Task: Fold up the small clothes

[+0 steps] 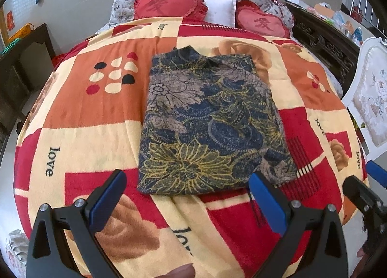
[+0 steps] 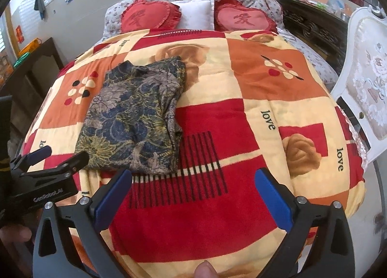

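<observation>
The floral garment lay folded into a rough rectangle on the bed's patterned blanket, towards its left and middle. It looked a soft, light knit, limp and likely to sag or unfold if lifted by one point; the near corners seemed the best hold. The left gripper and right gripper both hovered spread wide, holding nothing.

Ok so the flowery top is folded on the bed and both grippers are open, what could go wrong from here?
1. The folded top shows loose layers along its right edge; a gripper pinching there might catch only some and undo the fold.
2. The blanket is soft, so the left gripper or right gripper could grab it too.
</observation>
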`<state>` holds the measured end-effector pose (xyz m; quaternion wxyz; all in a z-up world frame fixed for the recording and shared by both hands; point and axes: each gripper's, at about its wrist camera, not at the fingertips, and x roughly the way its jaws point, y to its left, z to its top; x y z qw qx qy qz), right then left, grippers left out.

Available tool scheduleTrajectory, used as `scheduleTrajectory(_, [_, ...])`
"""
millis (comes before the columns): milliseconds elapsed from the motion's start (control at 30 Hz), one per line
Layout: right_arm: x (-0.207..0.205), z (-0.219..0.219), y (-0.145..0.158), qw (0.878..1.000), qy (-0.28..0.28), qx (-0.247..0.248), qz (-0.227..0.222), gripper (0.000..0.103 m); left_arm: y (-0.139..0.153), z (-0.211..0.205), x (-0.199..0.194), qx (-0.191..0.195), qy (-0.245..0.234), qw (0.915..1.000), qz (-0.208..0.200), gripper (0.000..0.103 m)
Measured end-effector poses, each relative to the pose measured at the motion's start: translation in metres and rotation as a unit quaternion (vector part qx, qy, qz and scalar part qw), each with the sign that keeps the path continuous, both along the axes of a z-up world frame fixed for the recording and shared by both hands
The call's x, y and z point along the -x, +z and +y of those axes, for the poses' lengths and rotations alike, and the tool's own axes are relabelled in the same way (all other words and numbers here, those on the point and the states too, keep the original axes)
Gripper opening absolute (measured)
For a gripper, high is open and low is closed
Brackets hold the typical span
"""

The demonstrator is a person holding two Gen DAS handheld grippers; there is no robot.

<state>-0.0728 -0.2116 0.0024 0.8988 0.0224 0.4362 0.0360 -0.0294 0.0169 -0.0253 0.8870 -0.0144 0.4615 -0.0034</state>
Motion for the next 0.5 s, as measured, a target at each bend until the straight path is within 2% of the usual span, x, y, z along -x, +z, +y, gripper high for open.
scheduleTrajectory(500, [-0.0003, -0.0002, 0.0079, 1.0, 0.011, 0.0, -0.003, 0.103, 0.0025, 0.0013, -0.0055, -0.003, 0.006, 1.0, 0.001, 0.103])
